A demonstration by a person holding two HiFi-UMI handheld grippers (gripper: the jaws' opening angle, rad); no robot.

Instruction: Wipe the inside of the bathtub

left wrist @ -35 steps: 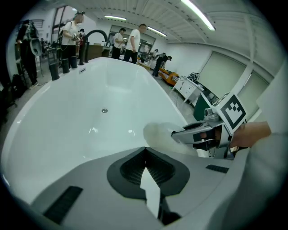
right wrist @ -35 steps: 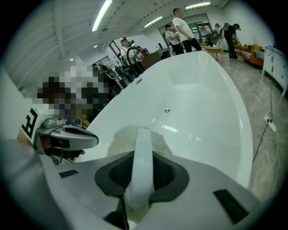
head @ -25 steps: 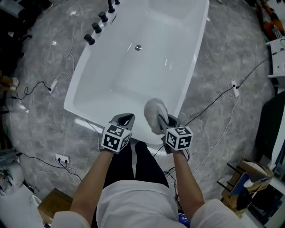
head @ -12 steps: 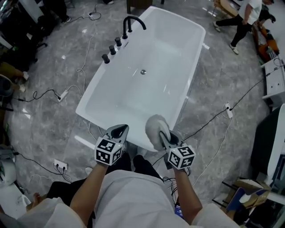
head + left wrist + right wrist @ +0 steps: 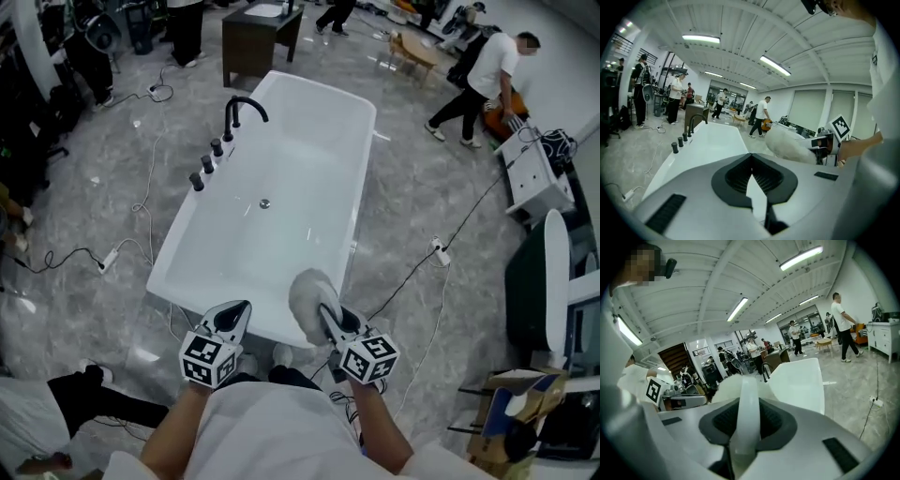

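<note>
The bathtub (image 5: 291, 178) is a glossy white rectangular shell with a round metal drain (image 5: 265, 203), standing on grey marbled floor (image 5: 422, 206) just ahead of the person. A curved black faucet (image 5: 242, 111) and three black knobs (image 5: 207, 164) line its left rim. At the near rim, the right gripper (image 5: 330, 323) clamps the handle of a fluffy white duster (image 5: 307, 298). The left gripper (image 5: 234, 314) has its jaws together on nothing.

Floor (image 5: 412, 187): grey marbled stone, glossy, with a white power strip (image 5: 438, 250) lying on it to your right. Ahead of you stands a dark wooden cabinet (image 5: 258, 33); a white drawer unit (image 5: 539, 173) is at right. Ceiling (image 5: 740, 28): white, ribbed, with fluorescent strips (image 5: 701, 38) lit. Walls white.
</note>
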